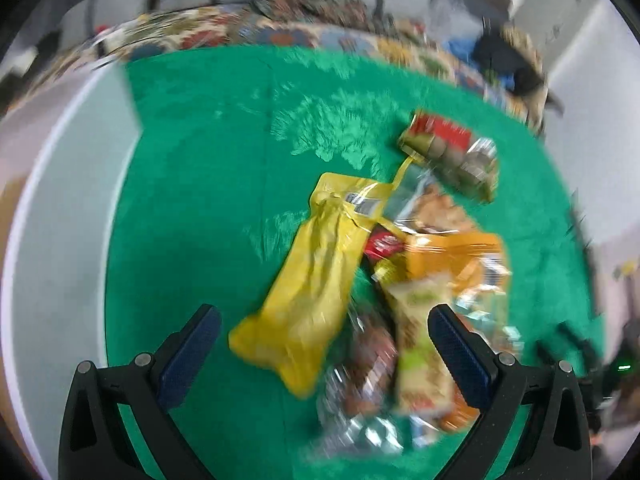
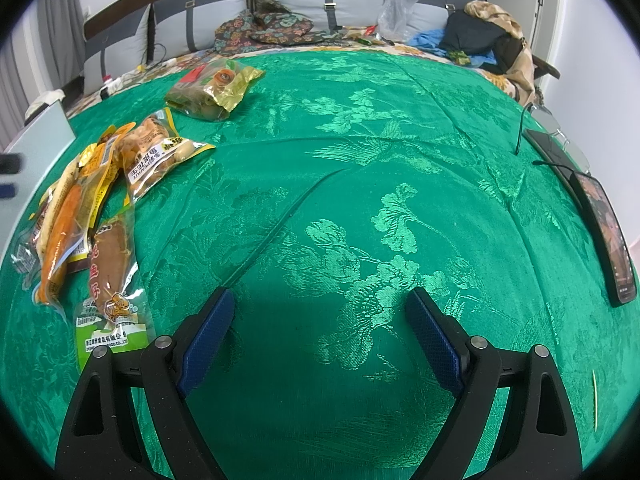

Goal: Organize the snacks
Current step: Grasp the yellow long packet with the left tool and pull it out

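Observation:
The left wrist view is blurred by motion. A heap of snack packets lies on the green cloth (image 1: 208,184): a long yellow packet (image 1: 308,276), an orange packet (image 1: 452,256), a pale green bar (image 1: 420,344), and a red-and-olive packet (image 1: 452,148) apart at the far end. My left gripper (image 1: 324,320) hovers open over the near end of the heap, holding nothing. In the right wrist view the same snacks sit at the left: a peanut packet (image 2: 156,156), an orange packet (image 2: 68,224), a brown packet (image 2: 112,272), a gold packet (image 2: 212,88). My right gripper (image 2: 320,304) stands open over bare cloth.
A white box edge (image 1: 60,208) borders the cloth at the left. Two phones (image 2: 604,232) with a cable lie at the cloth's right edge. Cushions, clothes and a plastic bag (image 2: 396,8) crowd the far side. A thin stick (image 2: 595,400) lies near the right front.

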`<state>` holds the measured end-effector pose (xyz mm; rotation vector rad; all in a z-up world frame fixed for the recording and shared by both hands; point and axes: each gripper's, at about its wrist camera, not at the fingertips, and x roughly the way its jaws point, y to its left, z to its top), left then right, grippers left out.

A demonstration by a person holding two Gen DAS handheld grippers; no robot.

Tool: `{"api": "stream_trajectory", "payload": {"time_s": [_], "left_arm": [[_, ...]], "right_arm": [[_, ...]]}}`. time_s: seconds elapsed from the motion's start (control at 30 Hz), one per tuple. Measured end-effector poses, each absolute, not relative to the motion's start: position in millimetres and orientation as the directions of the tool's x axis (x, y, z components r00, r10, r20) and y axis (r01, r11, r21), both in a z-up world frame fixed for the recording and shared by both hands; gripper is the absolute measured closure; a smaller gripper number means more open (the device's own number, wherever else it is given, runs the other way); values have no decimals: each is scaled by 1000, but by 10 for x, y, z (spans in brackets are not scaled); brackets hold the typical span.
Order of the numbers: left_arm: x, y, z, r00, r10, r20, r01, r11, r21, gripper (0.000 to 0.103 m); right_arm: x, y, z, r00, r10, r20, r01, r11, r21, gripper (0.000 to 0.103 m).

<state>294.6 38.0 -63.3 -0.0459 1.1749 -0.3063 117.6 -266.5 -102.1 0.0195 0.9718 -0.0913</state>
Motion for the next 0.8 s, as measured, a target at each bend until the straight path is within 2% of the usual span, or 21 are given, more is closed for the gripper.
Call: {"api": "stream_trajectory", "payload": {"time_s": [0.07,0.17,0.2,0.27,0.3,0.33,0.37,0.53,0.8], "left_arm": [[3123,244,-785,321,-221,-921,246,959,-145,3],[3309,193,-1005,281,-191,-941,218,967,-131,10],[3330,163,-1041,296,-172,-939,212,971,-111,10],[3327,142,-1038,327,-174,-929,227,969,-101,18],[3303,147,-1020,349,-165,-922,231,969,-86,25],[3282,154,-1006,373,-125,-919,229,973,-39,47],[3262,172,-997,388,-101,-916,230,973,-11,61],[3024,532,-983,410,-70,-910,123,992,-21,63],[2060,751,-1008,417,-9,-909,41,999,9,63]], "right_arm": [[1177,-2663,-1021,560,-69,-826,86,996,-25,13],[1177,-2663,-1021,560,-68,-826,86,996,-23,13],[1178,-2663,-1021,560,-68,-826,86,996,-24,12],[1178,-2666,-1021,560,-67,-826,85,996,-23,12],[1178,-2662,-1022,560,-68,-826,86,996,-24,12],[1178,-2667,-1025,560,-68,-826,86,996,-24,12],[1179,-2663,-1020,560,-68,-826,86,996,-23,12],[1178,-2665,-1020,560,-67,-826,86,996,-23,12],[1177,-2667,-1020,560,-67,-826,86,996,-23,12]]}}
